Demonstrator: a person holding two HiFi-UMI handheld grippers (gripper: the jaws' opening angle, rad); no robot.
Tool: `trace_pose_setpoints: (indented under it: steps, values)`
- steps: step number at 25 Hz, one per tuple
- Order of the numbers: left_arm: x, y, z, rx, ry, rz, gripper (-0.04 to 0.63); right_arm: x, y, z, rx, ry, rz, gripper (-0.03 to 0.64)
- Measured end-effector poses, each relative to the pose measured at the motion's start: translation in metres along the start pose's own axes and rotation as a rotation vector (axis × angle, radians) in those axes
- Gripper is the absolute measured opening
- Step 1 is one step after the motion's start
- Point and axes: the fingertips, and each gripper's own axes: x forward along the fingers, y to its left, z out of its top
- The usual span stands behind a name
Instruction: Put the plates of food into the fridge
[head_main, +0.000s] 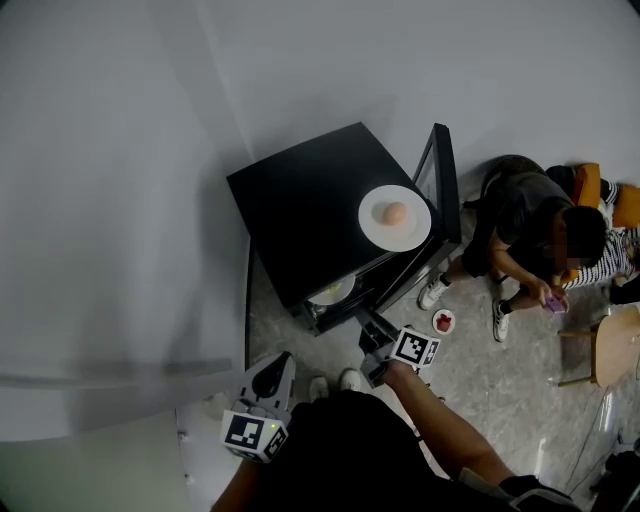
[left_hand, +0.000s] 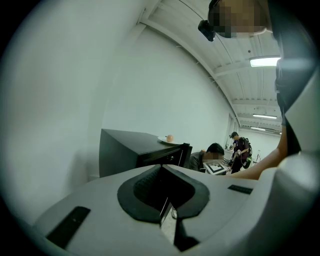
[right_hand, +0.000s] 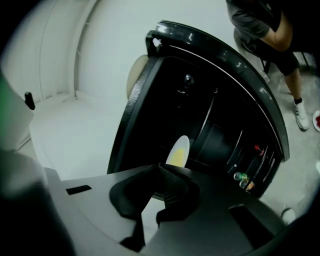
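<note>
A black mini fridge (head_main: 310, 200) stands against the wall with its door (head_main: 440, 190) swung open. On its top rests a white plate (head_main: 395, 217) with a round peach-coloured piece of food. Inside, on a shelf, lies a plate of yellow food (head_main: 333, 292), also seen in the right gripper view (right_hand: 177, 151). A small plate of red food (head_main: 444, 321) sits on the floor by the door. My right gripper (head_main: 368, 325) is shut and empty just outside the fridge opening (right_hand: 159, 167). My left gripper (head_main: 277, 362) hangs back to the left, shut and empty (left_hand: 161, 167).
A person (head_main: 530, 230) crouches on the floor right of the open door, close to the red plate. Cans (right_hand: 241, 177) stand in the door rack. A wooden stool (head_main: 610, 345) is at far right. A white wall lies behind and to the left of the fridge.
</note>
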Motion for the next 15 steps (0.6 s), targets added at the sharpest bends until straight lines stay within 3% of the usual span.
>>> trace_pose_setpoints:
  steps: [6, 12, 15]
  values:
    - [0.004, -0.006, -0.002, 0.01, 0.001, -0.023, 0.023, -0.017, 0.057, -0.003, -0.314, 0.061, 0.09, 0.028]
    - [0.009, -0.015, 0.003, 0.027, -0.006, -0.059, 0.023, -0.04, 0.107, -0.003, -0.65, 0.038, 0.143, 0.028]
    - [0.012, -0.019, 0.006, 0.033, -0.01, -0.073, 0.023, -0.05, 0.13, -0.004, -0.768, 0.026, 0.17, 0.028]
